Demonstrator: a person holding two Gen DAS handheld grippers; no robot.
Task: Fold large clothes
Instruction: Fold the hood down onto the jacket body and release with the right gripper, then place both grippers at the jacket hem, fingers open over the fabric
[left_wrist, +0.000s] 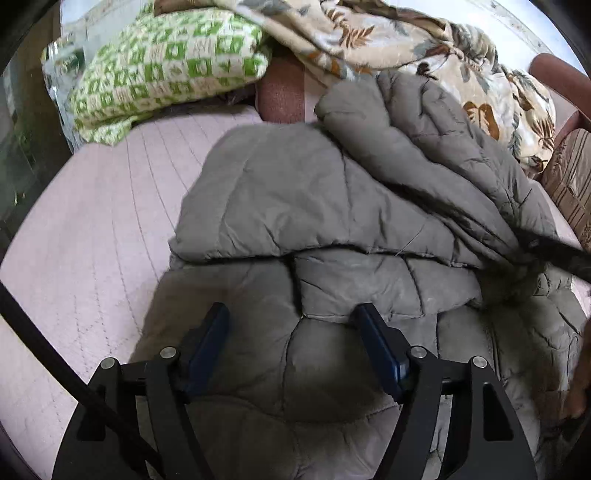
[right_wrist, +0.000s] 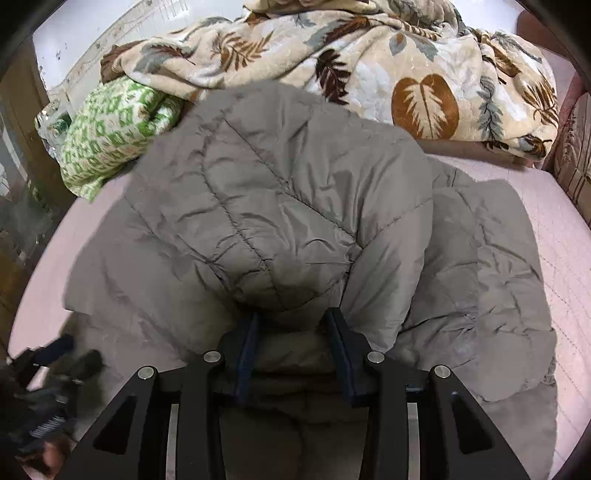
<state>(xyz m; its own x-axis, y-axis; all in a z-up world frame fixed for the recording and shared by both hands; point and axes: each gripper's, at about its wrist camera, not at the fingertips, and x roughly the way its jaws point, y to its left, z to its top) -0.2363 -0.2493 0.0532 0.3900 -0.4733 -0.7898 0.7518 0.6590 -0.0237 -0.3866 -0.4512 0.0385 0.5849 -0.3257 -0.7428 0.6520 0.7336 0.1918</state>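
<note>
While grey quilted puffer jacket (left_wrist: 332, 229) is spread on pink quilted bedcover (left_wrist: 92, 229), left gripper (left_wrist: 291, 314) is held open above it; jacket fold (right_wrist: 280, 221) is clamped between right gripper (right_wrist: 291, 317) jaws.

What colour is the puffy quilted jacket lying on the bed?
Grey-brown (taupe), plain with stitched quilting lines; the jacket shows best in the right wrist view.

Matt quilted grey jacket (right_wrist: 280, 206) — fleecy leaf-print blanket (right_wrist: 388, 66), stitched pink bedcover (left_wrist: 92, 221)
</note>
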